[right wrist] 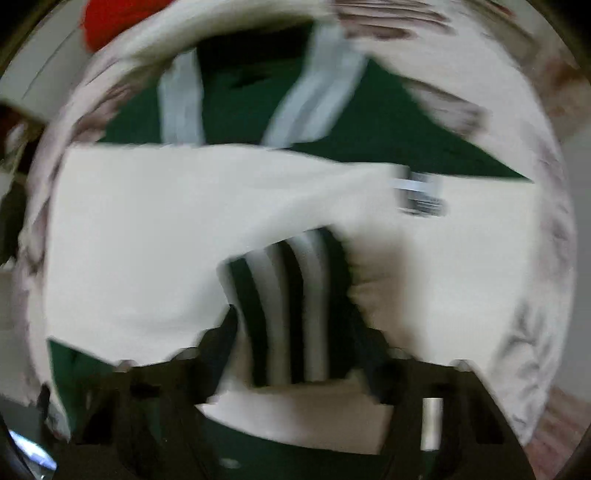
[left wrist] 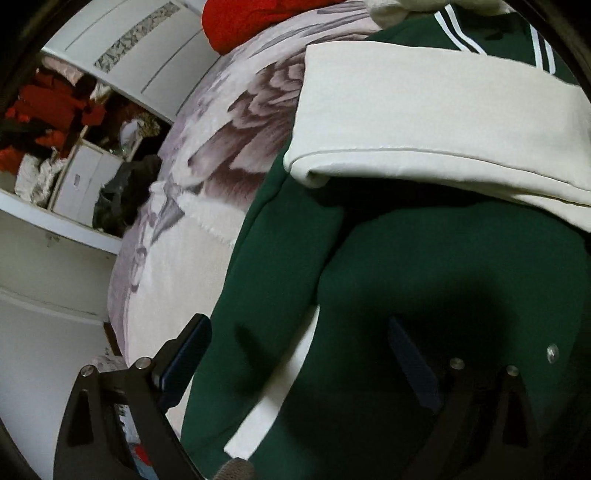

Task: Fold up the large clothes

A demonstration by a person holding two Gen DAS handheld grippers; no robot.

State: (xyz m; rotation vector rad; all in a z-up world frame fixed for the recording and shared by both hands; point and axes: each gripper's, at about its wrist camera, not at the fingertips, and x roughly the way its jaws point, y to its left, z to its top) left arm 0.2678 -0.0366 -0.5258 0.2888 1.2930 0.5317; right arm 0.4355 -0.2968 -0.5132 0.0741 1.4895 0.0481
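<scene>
Right wrist view is motion-blurred: the label (right wrist: 419, 195) print is unreadable. The green jacket (left wrist: 424, 280) is cut off by the left view's bottom edge.

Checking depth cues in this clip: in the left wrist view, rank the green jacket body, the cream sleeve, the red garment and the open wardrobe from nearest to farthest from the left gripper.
1. Green jacket body: right under the left gripper.
2. Cream sleeve: folded across the jacket, just ahead.
3. Red garment: at the bed's far end, top of view.
4. Open wardrobe: off the bed, far left. Its rank against the red garment is too close to call.
</scene>
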